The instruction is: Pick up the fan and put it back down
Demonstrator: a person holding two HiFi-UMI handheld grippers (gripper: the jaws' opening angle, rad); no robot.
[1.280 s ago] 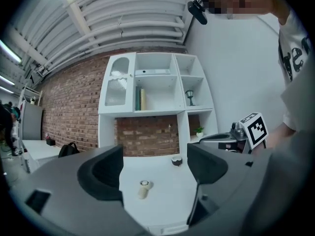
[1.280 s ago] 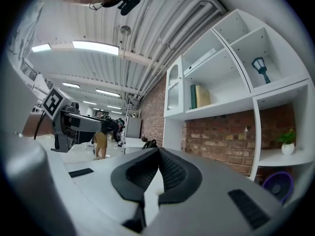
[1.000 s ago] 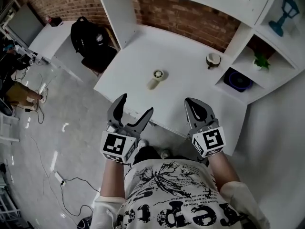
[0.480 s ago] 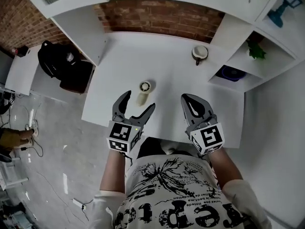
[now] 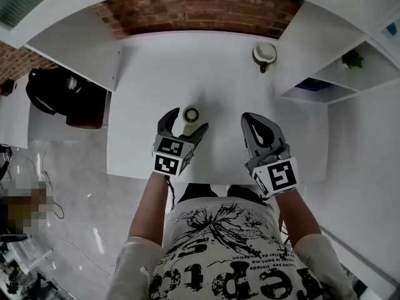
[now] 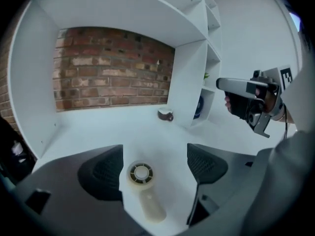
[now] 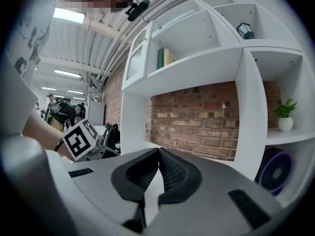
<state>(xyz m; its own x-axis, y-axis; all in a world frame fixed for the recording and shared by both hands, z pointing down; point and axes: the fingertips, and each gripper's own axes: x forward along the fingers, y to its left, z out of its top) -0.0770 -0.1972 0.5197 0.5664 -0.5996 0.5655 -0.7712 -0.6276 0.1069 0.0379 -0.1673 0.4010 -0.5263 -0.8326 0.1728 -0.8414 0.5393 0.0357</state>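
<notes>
The little fan (image 5: 189, 119) is seen lying flat on the white desk (image 5: 156, 67), framed by the left gripper (image 5: 184, 122), jaws spread wide. The right gripper (image 5: 256, 124) is held alongside, jaws pressed together, nothing gripped.

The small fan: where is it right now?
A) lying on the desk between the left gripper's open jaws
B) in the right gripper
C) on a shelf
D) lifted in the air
A: the fan lies on the desk, and the left gripper straddles it, jaws apart.
</notes>
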